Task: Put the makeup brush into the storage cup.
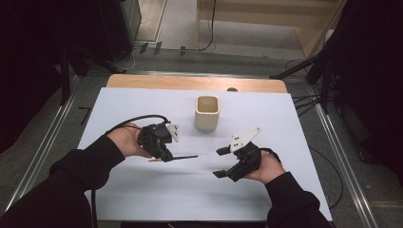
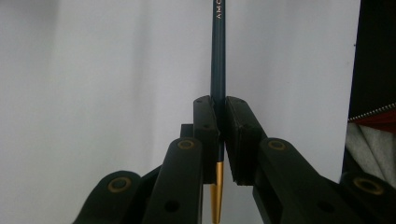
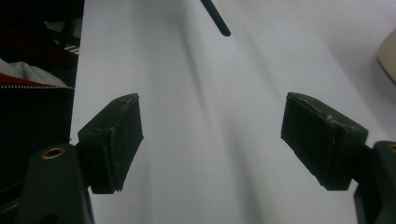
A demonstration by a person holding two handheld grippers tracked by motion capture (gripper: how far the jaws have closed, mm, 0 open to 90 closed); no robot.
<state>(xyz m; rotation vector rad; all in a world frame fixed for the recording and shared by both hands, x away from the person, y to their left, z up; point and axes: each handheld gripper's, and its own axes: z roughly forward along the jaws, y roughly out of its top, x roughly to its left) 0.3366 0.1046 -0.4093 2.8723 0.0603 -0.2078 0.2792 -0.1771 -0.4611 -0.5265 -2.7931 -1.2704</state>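
My left gripper [image 1: 167,155] is shut on a thin dark teal pencil [image 1: 186,157] that juts out level toward the right, above the white table cover. In the left gripper view the pencil [image 2: 218,56] runs straight up from between the pressed pads, and its gold end shows below the left gripper [image 2: 221,119]. My right gripper [image 1: 220,162] is held above the table to the right, open and pointing left at the pencil, with nothing between its fingers. In the right gripper view, the right gripper [image 3: 210,140] stands wide apart and the pencil's tip [image 3: 218,21] is far ahead.
A beige square cup [image 1: 207,113], open at the top and upright, stands behind the two grippers at the table's middle; its edge [image 3: 388,56] shows at the right. The white sheet [image 1: 142,190] covers a wooden table; dark stands and cables flank it.
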